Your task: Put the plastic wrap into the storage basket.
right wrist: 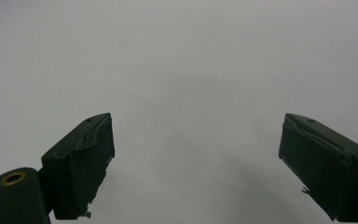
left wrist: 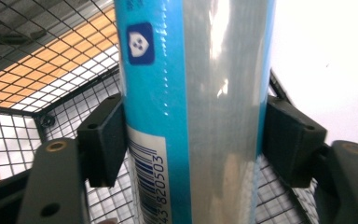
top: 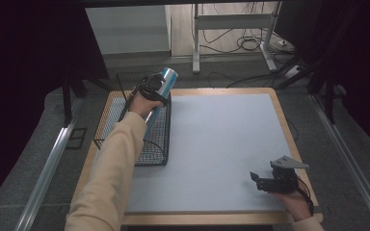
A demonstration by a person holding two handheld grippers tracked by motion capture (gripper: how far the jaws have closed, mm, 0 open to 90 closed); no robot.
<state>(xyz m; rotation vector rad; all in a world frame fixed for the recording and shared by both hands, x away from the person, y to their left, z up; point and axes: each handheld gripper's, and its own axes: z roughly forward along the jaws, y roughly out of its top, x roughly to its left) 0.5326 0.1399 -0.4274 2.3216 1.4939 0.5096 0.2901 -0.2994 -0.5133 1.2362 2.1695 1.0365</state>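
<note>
Gripping a blue can (left wrist: 191, 112) between its jaws, the left gripper (top: 150, 87) tilts it over the wire basket (top: 107, 115) at the table's (top: 221, 144) far left corner; lowering and release remain. Right gripper (top: 265, 183) waits open, empty, near the front right corner.

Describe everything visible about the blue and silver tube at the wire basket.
The tube is a long cylinder with a glossy, film-like wrap: bright blue bands beside a wide silvery stripe, a small blue badge with a white shield mark, and a white barcode label lower down. It leans tilted over the black wire basket, upper end pointing away from the person, lower end down inside the basket. The left gripper has it between its pads, which sit against both sides; whether they still press is unclear.
</note>
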